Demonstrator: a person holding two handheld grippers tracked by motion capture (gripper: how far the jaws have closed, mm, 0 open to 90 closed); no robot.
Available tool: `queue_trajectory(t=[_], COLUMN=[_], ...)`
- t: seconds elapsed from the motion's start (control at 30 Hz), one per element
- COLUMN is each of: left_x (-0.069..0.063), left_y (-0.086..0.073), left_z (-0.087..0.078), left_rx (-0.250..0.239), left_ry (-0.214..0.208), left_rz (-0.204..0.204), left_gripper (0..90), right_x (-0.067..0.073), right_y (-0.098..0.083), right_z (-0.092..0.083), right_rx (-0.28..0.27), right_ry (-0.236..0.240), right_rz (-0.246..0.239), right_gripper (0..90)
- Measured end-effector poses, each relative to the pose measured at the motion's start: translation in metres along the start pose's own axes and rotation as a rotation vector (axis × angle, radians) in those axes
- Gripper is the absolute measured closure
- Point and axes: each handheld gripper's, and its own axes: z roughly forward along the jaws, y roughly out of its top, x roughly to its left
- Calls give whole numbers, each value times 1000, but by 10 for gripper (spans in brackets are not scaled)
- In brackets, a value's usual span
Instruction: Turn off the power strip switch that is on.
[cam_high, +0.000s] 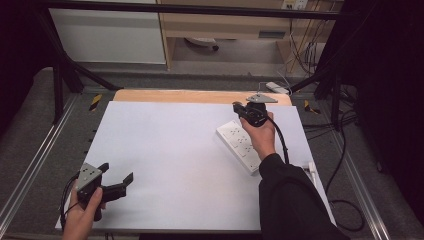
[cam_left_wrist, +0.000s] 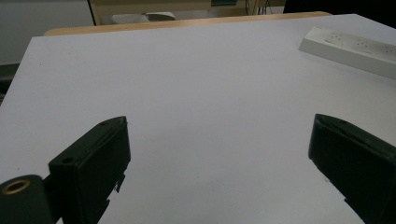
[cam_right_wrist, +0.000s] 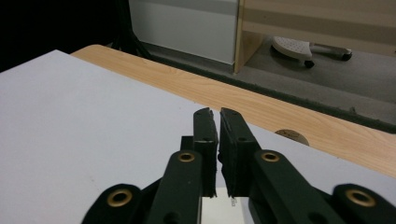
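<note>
High view, near edge first: left hand (cam_high: 82, 215) comes in at the bottom left, holding the left gripper (cam_high: 120, 182) low over the near left corner of the white sheet (cam_high: 170, 160). Jaws stand wide apart, nothing between them. Left gripper view confirms: two black jaws far apart at the picture's sides, bare white sheet (cam_left_wrist: 196, 93) between, and the power strip (cam_left_wrist: 355, 49) well off at the upper right.

Next, a dark sleeve (cam_high: 295, 200) enters at the bottom right, forearm running up and forward. Right hand (cam_high: 262, 135) sits over the middle of the white power strip (cam_high: 239, 145), which lies flat on the right part of the sheet, slanted, its near end partly under the wrist and sleeve. Cannot tell if the hand touches the strip.

Further out, right gripper (cam_high: 237, 107) pointing left past the strip's far end, grey plate on top. Right gripper view: jaws drawn together, just a thin slit left, nothing gripped; they hang above the white sheet (cam_right_wrist: 70, 126) close to its far edge.

Far end: bare wooden table edge (cam_high: 200, 96), wooden strip (cam_right_wrist: 280, 112) also in right gripper view, then grey floor (cam_high: 225, 75), white cabinet (cam_high: 107, 35) and a chair base (cam_right_wrist: 294, 46).
</note>
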Motion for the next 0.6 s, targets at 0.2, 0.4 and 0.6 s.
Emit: queue_trajectory(t=[0.2, 0.4, 0.6], left_x=[0, 0, 0], left_y=[0, 0, 0], left_z=[0, 0, 1], left_rx=[0, 1, 2], left_ry=[1, 1, -3], left_rz=[3, 4, 4], left_gripper=[54, 54, 54], right_x=[-2, -3, -1], right_y=[-4, -9, -15], right_z=[5, 13, 20], right_rx=[18, 48, 79], right_ry=[7, 4, 1], right_rz=[4, 8, 6], right_gripper=[900, 900, 900])
